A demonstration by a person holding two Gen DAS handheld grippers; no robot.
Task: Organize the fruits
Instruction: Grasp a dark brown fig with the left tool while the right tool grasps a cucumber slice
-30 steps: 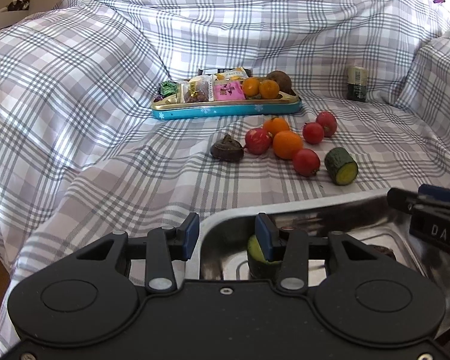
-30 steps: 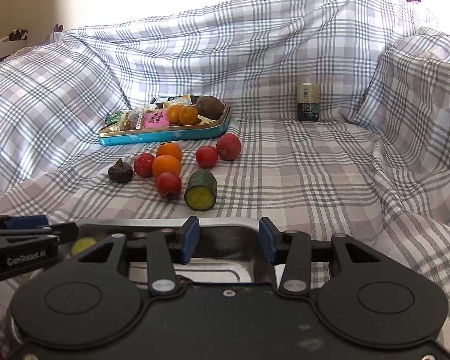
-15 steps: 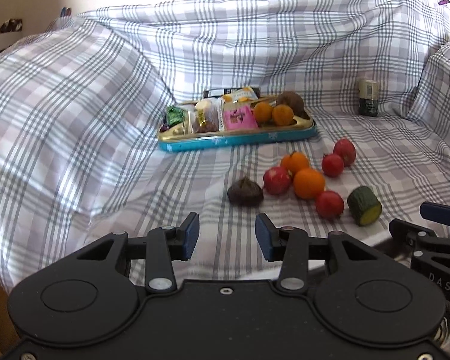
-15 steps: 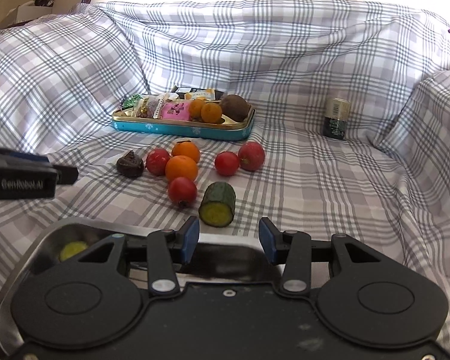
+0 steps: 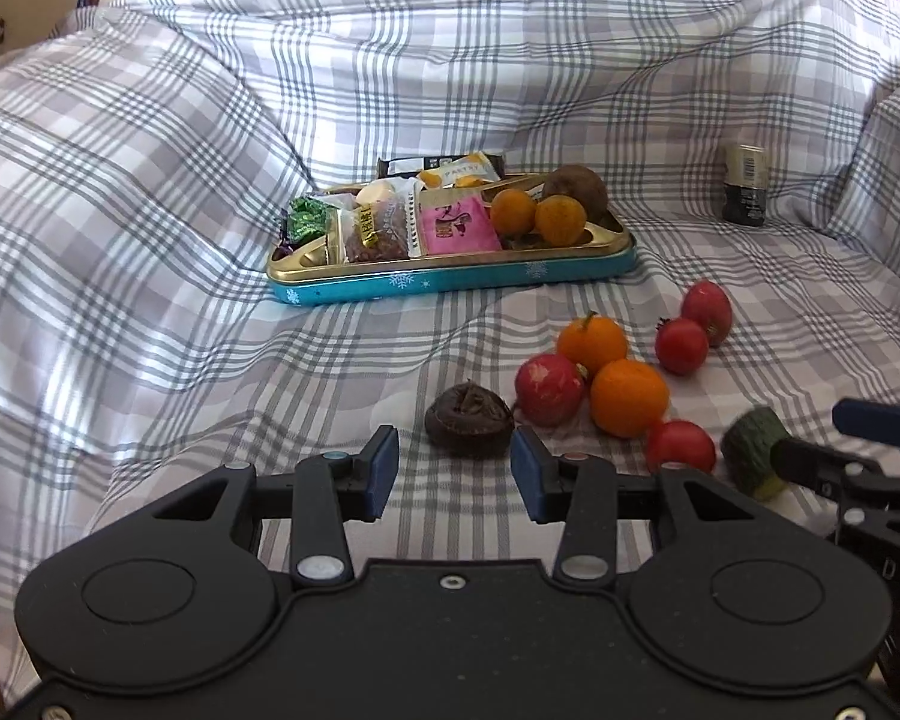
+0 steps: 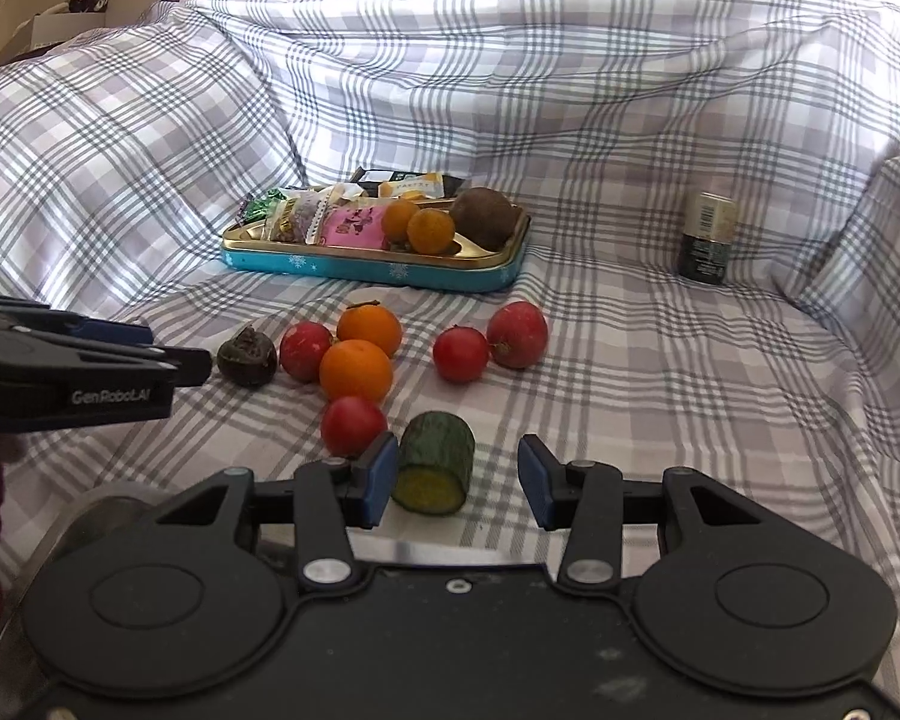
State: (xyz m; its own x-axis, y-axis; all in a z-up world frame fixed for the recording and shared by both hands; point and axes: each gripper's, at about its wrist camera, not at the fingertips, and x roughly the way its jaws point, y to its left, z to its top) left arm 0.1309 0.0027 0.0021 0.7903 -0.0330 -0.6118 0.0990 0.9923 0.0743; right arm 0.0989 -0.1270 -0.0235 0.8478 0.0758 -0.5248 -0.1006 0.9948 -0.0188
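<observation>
**Both grippers spread above loose fruit on the plaid cloth**

In the left wrist view, the left gripper (image 5: 453,474) sits low at the frame's centre with its blue-padded jaws spread and nothing between them. Just beyond its tips lies a dark brown wrinkled fruit (image 5: 469,419) on the grey-and-white plaid cloth (image 5: 150,276).

To the right of it is a cluster: a red round fruit (image 5: 549,389), two oranges (image 5: 629,397), and a small red tomato (image 5: 680,446) near the lower right.

In the right wrist view, the right gripper (image 6: 459,477) is also spread wide. A short green cucumber chunk with a yellow cut face (image 6: 435,468) lies between the jaws, close beside the left pad, not pinched. Whether it touches that pad cannot be told.

A silver metal tray rim (image 6: 450,552) shows at the bottom, just behind the gripper's fingers.

In the upper middle of both views stands a teal-sided gold tin tray (image 6: 390,269) holding snack packets, two small oranges and a brown round fruit. A dark small jar with a pale label (image 6: 707,237) stands at the upper right.
</observation>
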